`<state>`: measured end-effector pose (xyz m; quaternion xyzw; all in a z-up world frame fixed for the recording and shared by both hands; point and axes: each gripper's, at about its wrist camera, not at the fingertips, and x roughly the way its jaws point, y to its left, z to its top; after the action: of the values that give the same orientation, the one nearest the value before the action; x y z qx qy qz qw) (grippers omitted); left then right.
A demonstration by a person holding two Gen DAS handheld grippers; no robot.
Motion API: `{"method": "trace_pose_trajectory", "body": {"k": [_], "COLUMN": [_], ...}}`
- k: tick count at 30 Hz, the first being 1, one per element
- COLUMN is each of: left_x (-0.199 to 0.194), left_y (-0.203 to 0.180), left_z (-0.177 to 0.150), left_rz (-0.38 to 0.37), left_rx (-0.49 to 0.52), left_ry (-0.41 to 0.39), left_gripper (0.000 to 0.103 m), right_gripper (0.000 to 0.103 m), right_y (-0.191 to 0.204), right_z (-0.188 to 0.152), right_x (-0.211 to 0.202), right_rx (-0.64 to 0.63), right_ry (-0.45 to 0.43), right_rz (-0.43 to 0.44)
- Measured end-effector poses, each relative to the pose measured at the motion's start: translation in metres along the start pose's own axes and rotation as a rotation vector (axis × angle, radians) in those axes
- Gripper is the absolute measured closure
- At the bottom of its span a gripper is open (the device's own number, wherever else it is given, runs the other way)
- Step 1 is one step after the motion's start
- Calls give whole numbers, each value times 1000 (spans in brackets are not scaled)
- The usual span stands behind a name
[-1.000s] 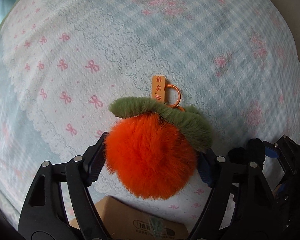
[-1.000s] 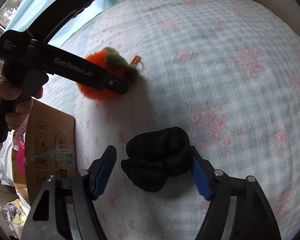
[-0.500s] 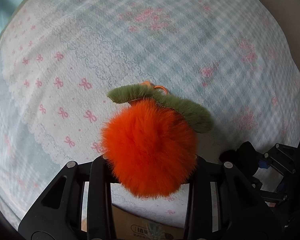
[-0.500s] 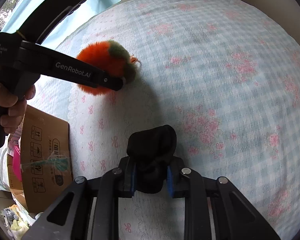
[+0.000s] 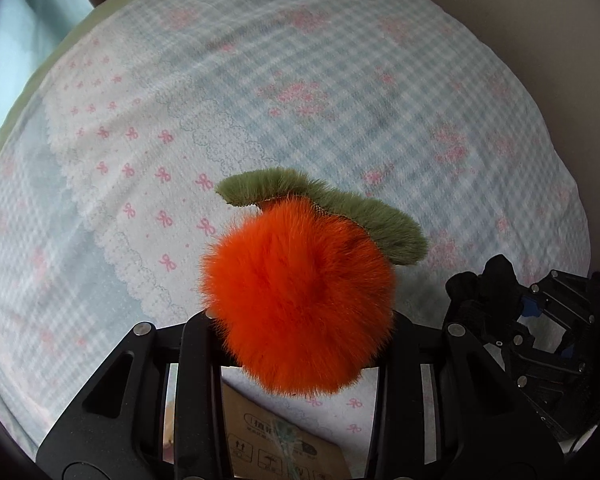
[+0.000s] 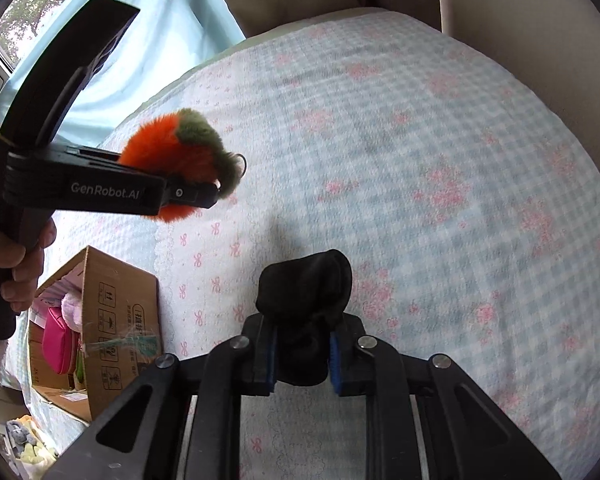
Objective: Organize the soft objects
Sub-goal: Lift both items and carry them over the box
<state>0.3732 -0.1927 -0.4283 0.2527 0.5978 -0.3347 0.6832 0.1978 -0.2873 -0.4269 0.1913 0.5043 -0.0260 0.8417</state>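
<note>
Fluffy orange pom-pom with a green fuzzy leaf (image 5: 296, 308) is pinched in the left tongs (image 5: 296, 344), up off the checked bedspread (image 5: 340, 80). Right tongs (image 6: 302, 354) just closed further, gripping a rolled black sock (image 6: 306, 300). Beside the bed, an open cardboard box (image 6: 116, 312) holds a pink pouch (image 6: 58, 338) and other stuff.

Bedspread (image 6: 440, 152) open; carton (image 6: 112, 320) crowds edge.

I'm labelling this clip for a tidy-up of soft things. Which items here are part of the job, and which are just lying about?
Part of the job:
- orange pompom, in the left hand-held gripper
- black sock, in the right hand-held gripper
- cardboard box with soft things inside

Just lying about:
- checked bedsheet
- blue curtain
</note>
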Motion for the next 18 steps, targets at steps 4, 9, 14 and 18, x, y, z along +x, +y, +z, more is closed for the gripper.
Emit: {"method": "trace_pose_trajectory", "body": {"k": [4,9,14,18], "left_x": [-35,-77,-110,-153], "left_y": [-6,-10,-6,8], "left_z": [-24,-53,-84,-117], "left_rz": [7,25,37,50], "left_rx": [-37,-104,-175,-234], "left_ry": [-57,-129,-179,-229], "left_gripper": [72,72,72,72], "right_gripper": [85,85,85,85], "right_y": [12,36,70,103], "right_z": [11,20,28,32], "right_x": [-30,-71,-112,-142], "right_rx": [-43,-90,-148,-187], "right_ry": [-32,-69,-105,-134], "right_rz": [-7,-16,-20,-13]}}
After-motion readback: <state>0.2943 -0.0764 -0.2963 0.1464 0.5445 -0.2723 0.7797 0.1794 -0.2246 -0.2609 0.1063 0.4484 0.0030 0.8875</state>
